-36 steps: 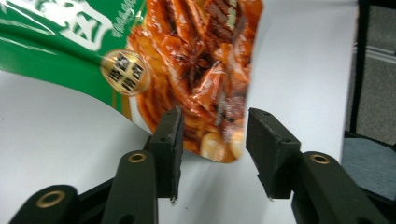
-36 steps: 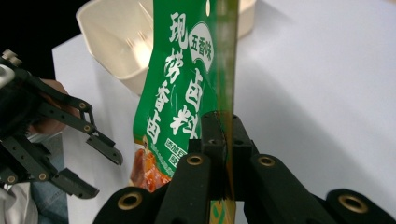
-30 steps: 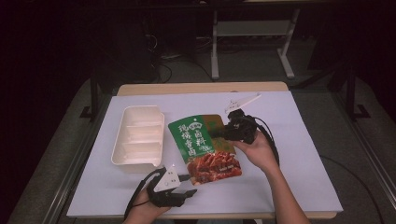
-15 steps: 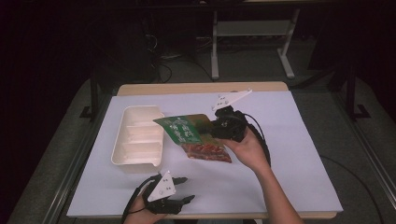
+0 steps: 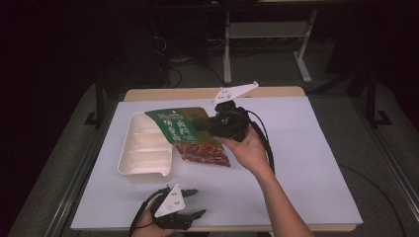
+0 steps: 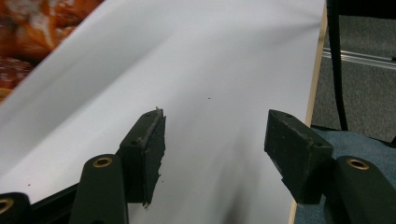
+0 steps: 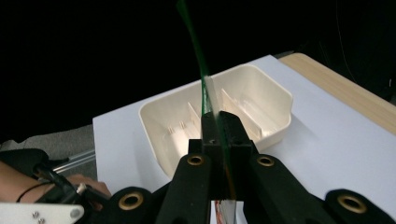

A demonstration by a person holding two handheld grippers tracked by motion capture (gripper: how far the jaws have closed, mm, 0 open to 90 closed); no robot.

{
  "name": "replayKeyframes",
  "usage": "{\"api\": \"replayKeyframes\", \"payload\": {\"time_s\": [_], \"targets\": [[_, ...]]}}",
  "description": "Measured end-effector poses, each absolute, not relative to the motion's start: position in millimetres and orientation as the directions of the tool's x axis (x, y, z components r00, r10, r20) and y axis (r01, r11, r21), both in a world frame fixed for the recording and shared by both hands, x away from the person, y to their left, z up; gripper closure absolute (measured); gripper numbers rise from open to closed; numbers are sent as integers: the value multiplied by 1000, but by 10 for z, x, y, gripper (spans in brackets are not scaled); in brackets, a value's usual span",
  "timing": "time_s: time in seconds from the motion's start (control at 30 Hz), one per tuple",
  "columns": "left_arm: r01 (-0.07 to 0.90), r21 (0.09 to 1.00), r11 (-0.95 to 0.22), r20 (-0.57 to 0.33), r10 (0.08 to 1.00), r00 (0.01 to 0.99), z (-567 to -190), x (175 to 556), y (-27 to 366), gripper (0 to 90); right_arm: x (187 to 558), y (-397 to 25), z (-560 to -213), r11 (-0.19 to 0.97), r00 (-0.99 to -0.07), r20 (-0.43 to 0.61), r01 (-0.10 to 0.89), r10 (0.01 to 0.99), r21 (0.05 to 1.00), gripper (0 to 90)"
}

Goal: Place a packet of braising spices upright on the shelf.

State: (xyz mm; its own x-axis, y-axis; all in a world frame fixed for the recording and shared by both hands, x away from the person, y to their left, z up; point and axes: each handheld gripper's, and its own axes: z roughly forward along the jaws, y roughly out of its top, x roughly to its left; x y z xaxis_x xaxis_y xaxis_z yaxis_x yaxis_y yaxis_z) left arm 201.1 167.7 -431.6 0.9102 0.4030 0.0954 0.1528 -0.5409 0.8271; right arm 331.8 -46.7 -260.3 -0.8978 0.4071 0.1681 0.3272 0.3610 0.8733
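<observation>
White Chinese characters run across the green top of the food pouch (image 5: 185, 129), which sits lifted over the middle of the table (image 5: 306, 163) beside the white tray (image 5: 143, 170). They're too small and blurred in the high view to make out one by one. The pouch's lower red half shows pictured food, no lettering I can read. In the right gripper view the pouch is edge-on, so no print shows there.
</observation>
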Motion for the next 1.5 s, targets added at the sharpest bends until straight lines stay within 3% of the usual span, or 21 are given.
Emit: {"api": "replayKeyframes", "payload": {"time_s": [0.6,1.5], "targets": [[139,845,-517,108,419,902,-4302,2001,1705,345,3330,-24,-2404,317,-922,149,270,358,909,895],[118,850,-513,117,402,908,-4316,1977,1713,339,3484,619,-2606,295,-925,193,295,328,909,895]]}}
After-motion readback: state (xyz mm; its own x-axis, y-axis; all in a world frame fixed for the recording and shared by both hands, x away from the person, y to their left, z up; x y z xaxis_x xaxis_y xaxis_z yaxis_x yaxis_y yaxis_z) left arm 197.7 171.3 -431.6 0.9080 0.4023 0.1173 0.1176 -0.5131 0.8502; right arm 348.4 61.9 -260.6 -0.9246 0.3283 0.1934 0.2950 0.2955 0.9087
